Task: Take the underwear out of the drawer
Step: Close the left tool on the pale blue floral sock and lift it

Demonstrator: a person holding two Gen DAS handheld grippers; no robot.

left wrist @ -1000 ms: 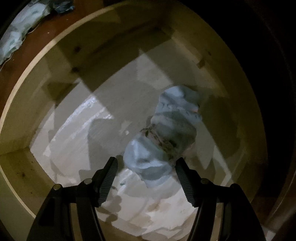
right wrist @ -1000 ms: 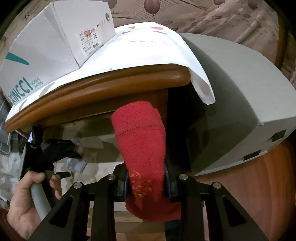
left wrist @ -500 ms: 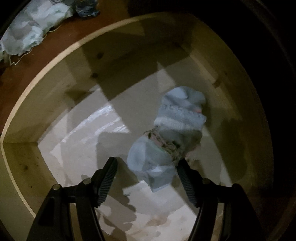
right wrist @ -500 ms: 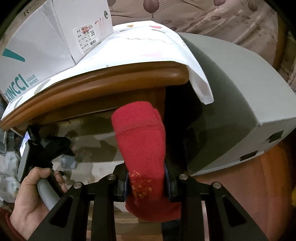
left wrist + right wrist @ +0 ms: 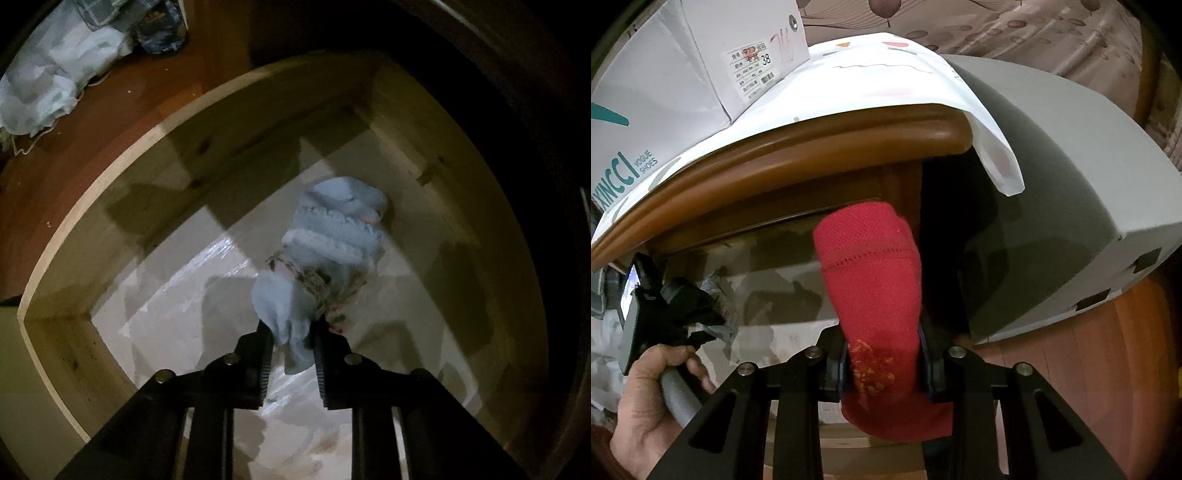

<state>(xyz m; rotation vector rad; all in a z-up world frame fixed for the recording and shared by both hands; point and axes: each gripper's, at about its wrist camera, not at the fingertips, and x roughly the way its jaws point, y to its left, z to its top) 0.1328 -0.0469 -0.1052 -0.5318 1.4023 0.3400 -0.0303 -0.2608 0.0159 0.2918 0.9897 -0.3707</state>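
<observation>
Closing on the pale blue underwear (image 5: 325, 258), the left gripper (image 5: 291, 332) is pointing straight down into the open drawer (image 5: 92, 236). Its jaws have just been closing: half a second ago they were standing wide on either side of the near end of the bundle, and now they are narrow, pinching a fold of blue cloth between the pads. The rest of the garment, with its frilled band and a patterned piece wrapped round the middle, is lying just ahead of the fingers on the white drawer bottom, not yet lifted. Nothing else is showing inside the drawer.

Meanwhile the right gripper (image 5: 882, 365) is holding a red garment (image 5: 871, 295) clamped between its pads, the cloth standing up ahead of the fingers, in front of the dresser top (image 5: 812, 136). A shoe box (image 5: 683, 92) is sitting above and to the left of it. Low on the left, the person's hand (image 5: 650, 398) is gripping the handle of the other tool.

With the pinch made, the grasp looks complete, so raising the blue piece clear of the drawer walls is probably the step in hand. The hold is on one loose fold, so the bundle may unroll or slip.
</observation>
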